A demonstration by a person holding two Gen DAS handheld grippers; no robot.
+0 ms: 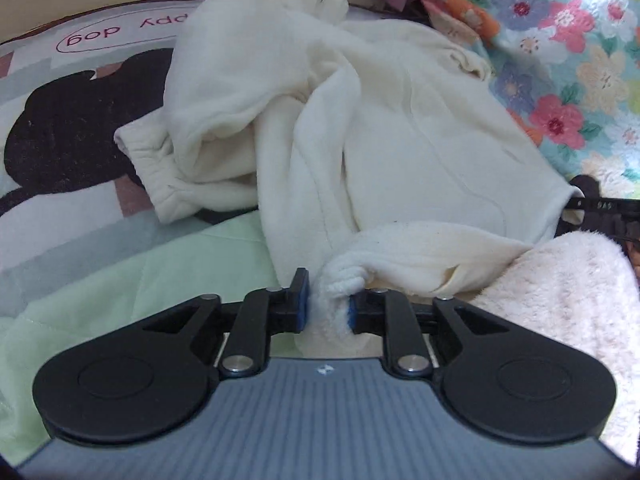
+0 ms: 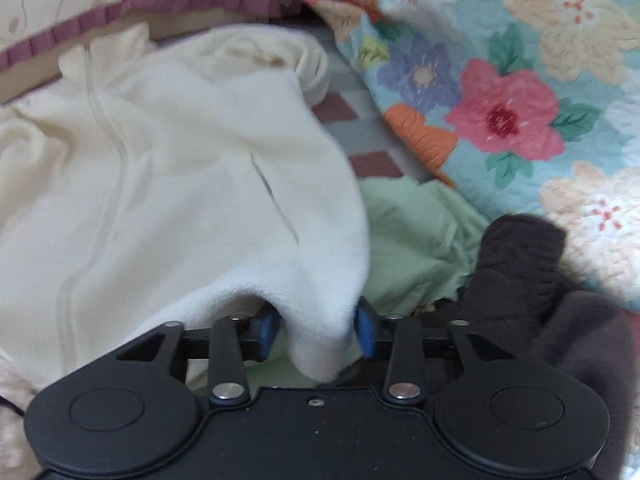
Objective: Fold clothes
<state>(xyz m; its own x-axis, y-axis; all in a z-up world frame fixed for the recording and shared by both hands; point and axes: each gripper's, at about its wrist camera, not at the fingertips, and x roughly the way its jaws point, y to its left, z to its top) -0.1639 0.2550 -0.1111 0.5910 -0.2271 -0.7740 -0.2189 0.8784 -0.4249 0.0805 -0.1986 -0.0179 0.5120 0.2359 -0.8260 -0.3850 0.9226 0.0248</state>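
Two grippers, left (image 1: pixel 329 309) and right (image 2: pixel 316 330), each have jaws pinching a near hem corner of the crumpled cream fleece zip jacket (image 1: pixel 360 120) on the bed; draw your corners apart evenly, keeping the hem taut.

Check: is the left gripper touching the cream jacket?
Touching. In the left wrist view, the left gripper has a bunched edge of the cream jacket pinched between its blue pads.
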